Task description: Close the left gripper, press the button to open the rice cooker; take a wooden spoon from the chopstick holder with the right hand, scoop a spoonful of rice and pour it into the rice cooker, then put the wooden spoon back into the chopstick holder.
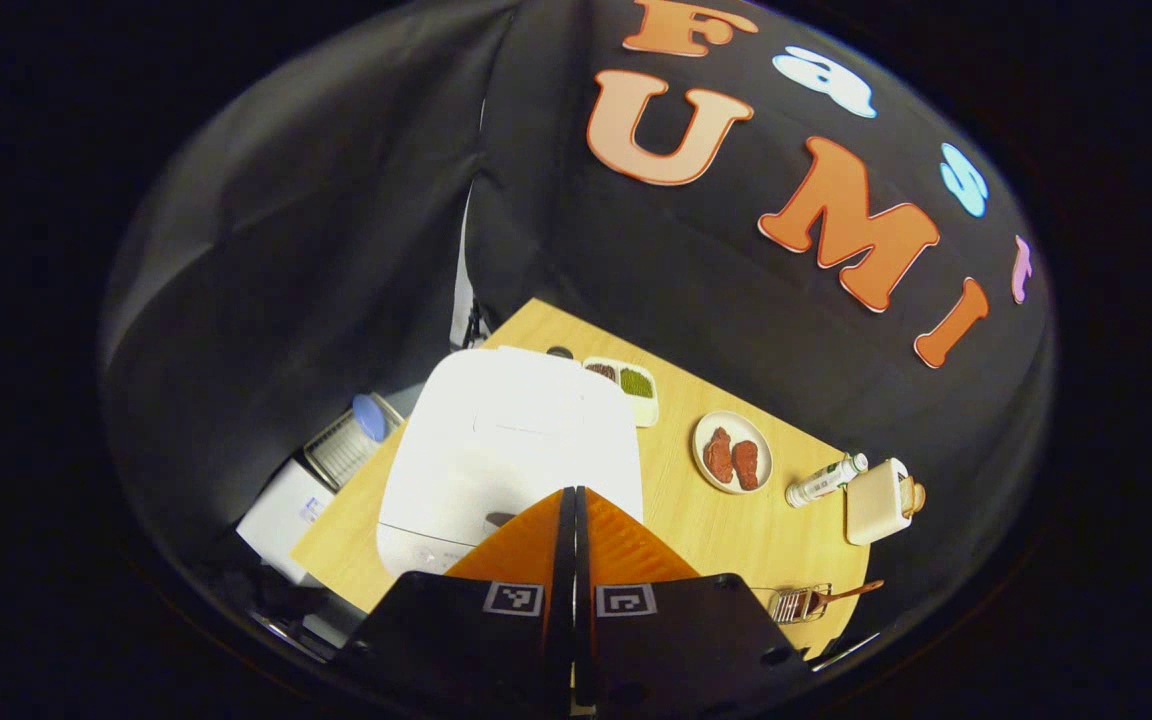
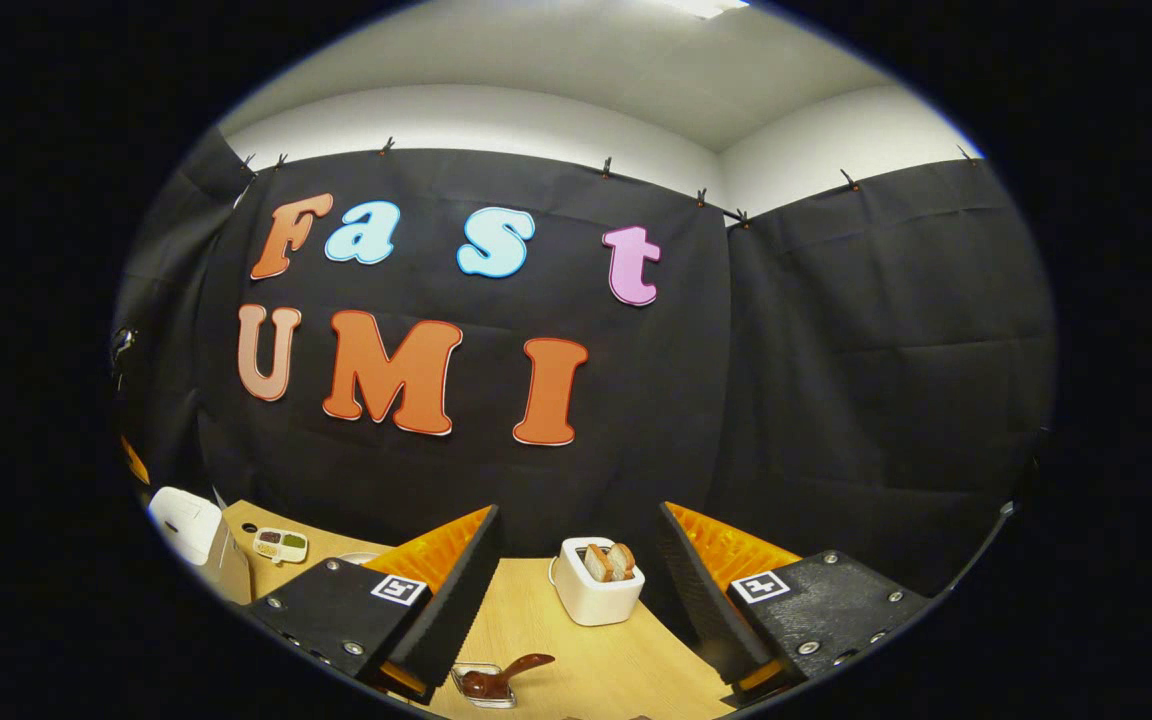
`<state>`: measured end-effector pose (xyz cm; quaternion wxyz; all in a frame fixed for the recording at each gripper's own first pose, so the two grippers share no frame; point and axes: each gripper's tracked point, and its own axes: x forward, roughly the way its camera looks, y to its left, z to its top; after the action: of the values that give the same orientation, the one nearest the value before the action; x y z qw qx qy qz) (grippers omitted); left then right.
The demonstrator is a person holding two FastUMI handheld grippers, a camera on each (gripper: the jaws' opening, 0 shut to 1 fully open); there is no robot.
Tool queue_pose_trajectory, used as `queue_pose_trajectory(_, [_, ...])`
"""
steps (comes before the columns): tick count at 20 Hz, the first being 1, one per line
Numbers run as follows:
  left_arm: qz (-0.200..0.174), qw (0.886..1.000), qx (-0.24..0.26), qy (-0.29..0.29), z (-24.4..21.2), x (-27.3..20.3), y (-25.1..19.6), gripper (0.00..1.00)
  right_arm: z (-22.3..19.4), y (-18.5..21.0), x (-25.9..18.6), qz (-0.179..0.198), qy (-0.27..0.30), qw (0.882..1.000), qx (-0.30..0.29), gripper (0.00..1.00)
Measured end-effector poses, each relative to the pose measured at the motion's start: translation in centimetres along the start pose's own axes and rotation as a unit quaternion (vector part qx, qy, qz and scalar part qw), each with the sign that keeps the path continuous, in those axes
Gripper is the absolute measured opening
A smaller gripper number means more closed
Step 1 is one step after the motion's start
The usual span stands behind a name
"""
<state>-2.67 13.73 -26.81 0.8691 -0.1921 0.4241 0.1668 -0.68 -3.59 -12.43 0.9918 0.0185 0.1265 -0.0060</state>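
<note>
A white rice cooker [image 1: 511,440] stands with its lid down on the wooden table [image 1: 726,530]. My left gripper [image 1: 573,492] is shut with nothing between its fingers, its tips over the cooker's front edge. In the right gripper view the same rice cooker [image 2: 186,525] sits at the far left. My right gripper [image 2: 576,560] is open above the table, its fingers apart with nothing between them. The wooden spoon [image 2: 501,675] lies in a clear holder [image 2: 481,687] just below it; the left gripper view has this spoon [image 1: 841,595] in a wire holder [image 1: 796,603] at the table's near right.
A divided dish [image 1: 626,382] of grains sits behind the cooker, with a plate [image 1: 733,452] of red pieces, a lying bottle [image 1: 824,480] and a white toaster [image 1: 881,500] to its right. The toaster [image 2: 596,580] holds bread. A white box [image 1: 286,510] and a rack [image 1: 346,445] stand off the table's left.
</note>
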Motion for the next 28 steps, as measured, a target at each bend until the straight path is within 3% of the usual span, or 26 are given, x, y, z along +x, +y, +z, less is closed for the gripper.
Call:
queue_pose_trajectory(6, [0.002,0.997,-0.025,0.068,-2.9,3.3,2.0,0.06,-1.5,0.3,-0.1,-0.005,0.020,1.000,-0.010,0.95])
queue_pose_trajectory(15, [0.034,0.992,-0.023,0.123,-6.1,6.7,4.3,0.06,-2.8,0.3,-0.4,-0.012,0.035,0.999,-0.009,0.95])
queue_pose_trajectory(19, [0.041,0.992,-0.026,0.112,-5.5,7.1,4.5,0.02,-3.3,0.4,-0.4,-0.010,0.042,0.999,-0.008,0.95])
queue_pose_trajectory(20, [0.041,0.992,-0.023,0.115,-5.7,7.0,4.6,0.06,-3.5,0.4,-0.3,-0.008,0.045,0.999,-0.008,0.95])
queue_pose_trajectory(28, [0.040,0.994,-0.034,0.099,-5.7,7.6,4.6,0.06,-4.9,0.6,-0.1,0.006,0.055,0.998,0.001,0.95])
